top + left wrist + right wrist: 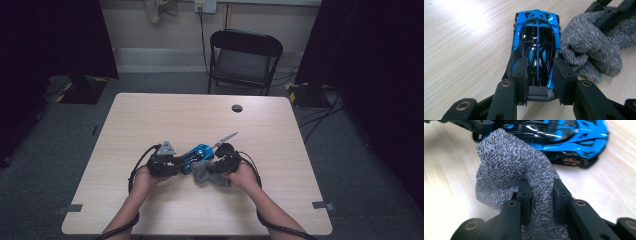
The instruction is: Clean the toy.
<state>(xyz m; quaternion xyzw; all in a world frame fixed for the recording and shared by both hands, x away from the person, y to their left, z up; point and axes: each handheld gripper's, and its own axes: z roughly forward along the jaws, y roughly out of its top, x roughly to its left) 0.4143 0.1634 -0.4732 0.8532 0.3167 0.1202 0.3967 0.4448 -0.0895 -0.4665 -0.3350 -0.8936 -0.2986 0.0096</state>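
- The left gripper (pixel 537 75) has its jaws clamped on the rear of a blue and black toy car (pixel 536 47), one jaw on each flank.
- The car (pixel 197 152) sits on the bench (pixel 150 120), near the middle of its near half, nose pointing away from the left gripper (pixel 172 162).
- The right gripper (pixel 539 195) has its jaws clamped on a grey cloth (pixel 506 167).
- The cloth (pixel 589 52) bulges out past the jaws and lies against the side of the car (pixel 564 137).
- In the high view, the right gripper (pixel 217 165) holds the cloth (pixel 202 170) just beside the car, between both hands.
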